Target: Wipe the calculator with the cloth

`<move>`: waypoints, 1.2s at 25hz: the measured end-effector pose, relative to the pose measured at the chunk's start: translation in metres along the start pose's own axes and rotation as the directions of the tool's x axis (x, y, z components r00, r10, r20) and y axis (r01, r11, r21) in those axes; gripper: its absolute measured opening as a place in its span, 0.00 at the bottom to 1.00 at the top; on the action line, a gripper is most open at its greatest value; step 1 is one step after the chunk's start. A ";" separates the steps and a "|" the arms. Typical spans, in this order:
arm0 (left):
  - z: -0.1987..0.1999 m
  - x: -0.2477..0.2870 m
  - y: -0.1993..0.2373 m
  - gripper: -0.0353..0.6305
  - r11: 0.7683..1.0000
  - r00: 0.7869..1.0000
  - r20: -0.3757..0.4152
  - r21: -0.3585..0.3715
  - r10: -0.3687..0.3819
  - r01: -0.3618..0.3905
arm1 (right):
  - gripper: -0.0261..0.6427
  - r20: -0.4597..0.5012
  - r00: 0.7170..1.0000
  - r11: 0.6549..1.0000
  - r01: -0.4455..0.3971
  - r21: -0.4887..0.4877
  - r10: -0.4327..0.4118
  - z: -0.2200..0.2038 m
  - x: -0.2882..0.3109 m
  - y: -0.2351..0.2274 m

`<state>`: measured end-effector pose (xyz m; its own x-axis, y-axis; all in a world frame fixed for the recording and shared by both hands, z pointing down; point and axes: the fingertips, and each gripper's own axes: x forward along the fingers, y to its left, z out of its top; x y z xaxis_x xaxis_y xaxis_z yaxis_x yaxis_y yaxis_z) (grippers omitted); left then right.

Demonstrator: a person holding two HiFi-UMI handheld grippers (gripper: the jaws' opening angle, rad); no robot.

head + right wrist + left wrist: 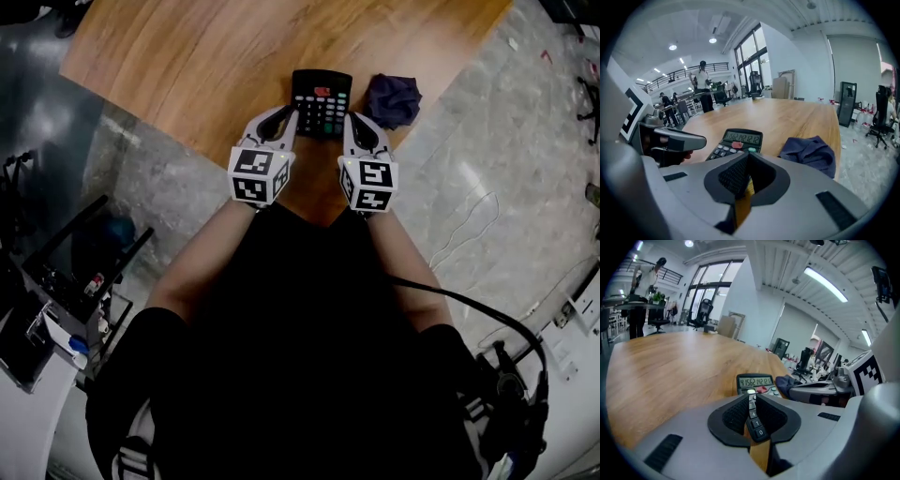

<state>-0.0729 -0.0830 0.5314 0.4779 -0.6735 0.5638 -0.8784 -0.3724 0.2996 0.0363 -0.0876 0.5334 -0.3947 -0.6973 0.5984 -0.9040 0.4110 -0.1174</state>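
Your left gripper has its jaws parted by only a narrow slit and grips nothing; the calculator lies just ahead of its tips, slightly to their right, on the wooden table. Your right gripper is closed and empty, with the calculator just ahead to its left. The crumpled dark blue cloth lies ahead to its right.

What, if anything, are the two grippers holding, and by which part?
Nothing is held: the left gripper and right gripper flank the calculator without gripping it, and the cloth lies untouched beside it.
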 end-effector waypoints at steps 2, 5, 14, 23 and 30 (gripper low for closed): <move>-0.007 0.008 0.004 0.16 0.999 0.999 -0.028 -0.031 -0.020 0.019 | 0.06 -0.029 1.000 1.000 -0.011 0.004 0.011 -0.008 0.011 -0.002; -0.015 0.014 0.007 0.22 0.997 0.997 -0.063 -0.057 -0.052 0.048 | 0.06 -0.064 0.998 1.000 -0.021 0.019 0.022 -0.015 0.022 -0.002; -0.026 0.020 0.000 0.26 0.987 0.986 -0.091 -0.094 -0.137 0.129 | 0.06 -0.120 0.993 1.000 0.010 -0.027 -0.014 -0.024 0.029 -0.005; -0.033 0.026 -0.010 0.33 0.966 0.964 -0.135 -0.152 -0.229 0.208 | 0.06 -0.106 0.994 1.000 0.022 -0.003 -0.023 -0.027 0.030 -0.012; -0.034 0.035 -0.010 0.35 0.954 0.957 -0.151 -0.210 -0.247 0.213 | 0.06 -0.090 0.996 1.000 0.026 0.004 -0.026 -0.028 0.028 -0.013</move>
<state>-0.0480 -0.0810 0.5740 0.6733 -0.4563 0.5817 -0.7378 -0.3646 0.5681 0.0416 -0.0964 0.5739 -0.3549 -0.6516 0.6704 -0.9146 0.3905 -0.1046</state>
